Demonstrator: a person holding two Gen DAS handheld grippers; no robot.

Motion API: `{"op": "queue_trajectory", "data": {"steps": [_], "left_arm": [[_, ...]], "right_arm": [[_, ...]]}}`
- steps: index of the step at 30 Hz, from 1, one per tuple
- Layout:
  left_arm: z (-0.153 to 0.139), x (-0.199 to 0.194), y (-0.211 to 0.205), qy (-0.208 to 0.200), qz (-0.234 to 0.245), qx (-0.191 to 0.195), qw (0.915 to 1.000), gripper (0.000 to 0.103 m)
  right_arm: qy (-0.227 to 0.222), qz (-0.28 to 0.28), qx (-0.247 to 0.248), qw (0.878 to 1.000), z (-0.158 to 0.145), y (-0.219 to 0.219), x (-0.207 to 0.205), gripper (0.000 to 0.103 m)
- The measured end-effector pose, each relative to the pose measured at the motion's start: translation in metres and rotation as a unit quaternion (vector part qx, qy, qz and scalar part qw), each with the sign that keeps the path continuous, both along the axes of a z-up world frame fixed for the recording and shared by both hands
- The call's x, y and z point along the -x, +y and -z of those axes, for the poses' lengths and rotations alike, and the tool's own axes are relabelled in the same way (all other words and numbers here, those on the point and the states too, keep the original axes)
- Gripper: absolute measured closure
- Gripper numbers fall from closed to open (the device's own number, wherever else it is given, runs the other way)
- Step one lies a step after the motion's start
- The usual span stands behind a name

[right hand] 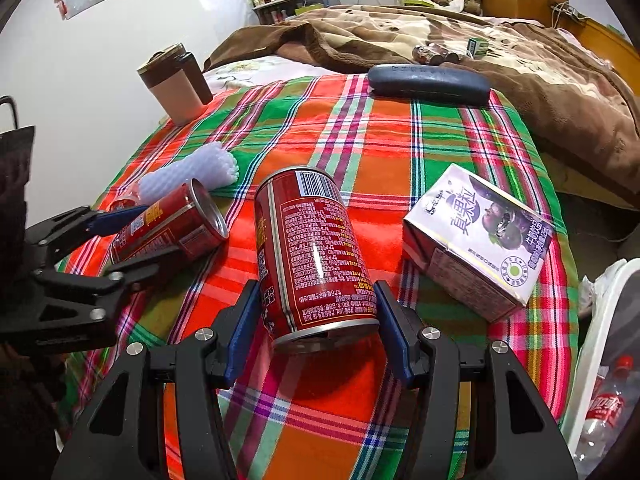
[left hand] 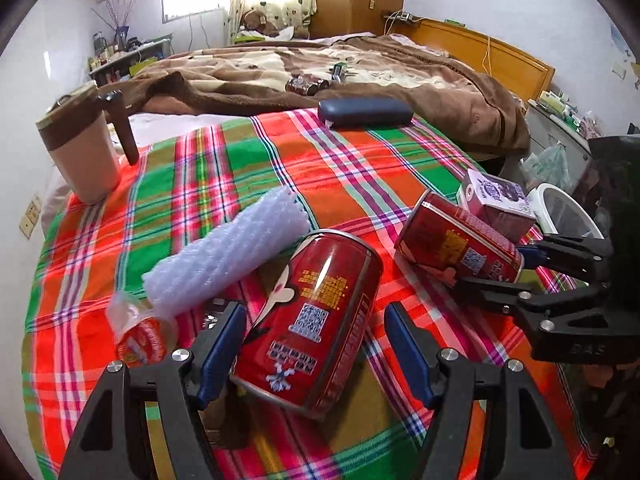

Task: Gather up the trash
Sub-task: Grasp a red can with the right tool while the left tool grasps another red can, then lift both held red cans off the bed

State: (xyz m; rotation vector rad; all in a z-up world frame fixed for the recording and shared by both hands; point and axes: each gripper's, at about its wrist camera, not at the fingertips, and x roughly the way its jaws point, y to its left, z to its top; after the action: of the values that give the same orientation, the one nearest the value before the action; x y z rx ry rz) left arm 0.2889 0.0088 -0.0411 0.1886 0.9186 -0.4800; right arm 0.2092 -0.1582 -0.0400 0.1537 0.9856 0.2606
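Two red drink cans lie on the plaid cloth (left hand: 360,168). One red can (left hand: 320,280) sits between my left gripper's (left hand: 314,316) blue pads; cloth shows beside the right pad, so the jaws are open around it. In the right wrist view the same can (right hand: 168,224) lies inside the left gripper (right hand: 154,236). My right gripper (right hand: 316,292) is shut on the other red can (right hand: 316,240), both pads against its near end. From the left, that can (left hand: 452,236) and the right gripper (left hand: 490,266) show at the right.
A purple milk carton (right hand: 480,240) lies right of the cans. A white foam roll (left hand: 228,252) and a crumpled red-labelled bottle (left hand: 140,332) lie to the left. A white bin (right hand: 592,360) holding a plastic bottle (right hand: 604,412) stands off the bed's right edge. Farther back are a tumbler (right hand: 176,88) and a dark case (right hand: 428,80).
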Motion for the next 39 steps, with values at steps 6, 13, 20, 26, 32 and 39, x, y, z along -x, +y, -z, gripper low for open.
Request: {"op": "queue_trajectory", "data": {"steps": [6, 13, 20, 26, 32, 39], "left_arm": [[0.006, -0.004, -0.002, 0.01, -0.006, 0.009, 0.9999, 0.033], [0.008, -0.002, 0.0, 0.011, -0.021, 0.009, 0.9997, 0.043], [0.006, 0.006, 0.004, 0.012, -0.038, 0.025, 0.9989, 0.045], [0.0, 0.019, 0.006, 0.007, -0.047, 0.031, 0.9984, 0.046], [0.0, 0.031, 0.006, 0.009, -0.051, 0.04, 0.9979, 0.046], [0.003, 0.029, 0.01, 0.019, -0.062, 0.041, 0.9971, 0.045]], "right_arm": [[-0.003, -0.004, -0.003, 1.0, 0.0, -0.002, 0.001, 0.046], [-0.007, -0.007, -0.003, 1.0, 0.0, -0.003, 0.003, 0.046], [-0.016, -0.008, -0.004, 1.0, 0.0, -0.004, 0.007, 0.046], [-0.033, -0.008, -0.017, 0.999, -0.005, -0.007, 0.014, 0.046], [-0.028, -0.011, -0.008, 1.0, -0.003, -0.006, 0.021, 0.046], [-0.003, -0.04, 0.024, 0.999, -0.002, 0.002, 0.012, 0.046]]}}
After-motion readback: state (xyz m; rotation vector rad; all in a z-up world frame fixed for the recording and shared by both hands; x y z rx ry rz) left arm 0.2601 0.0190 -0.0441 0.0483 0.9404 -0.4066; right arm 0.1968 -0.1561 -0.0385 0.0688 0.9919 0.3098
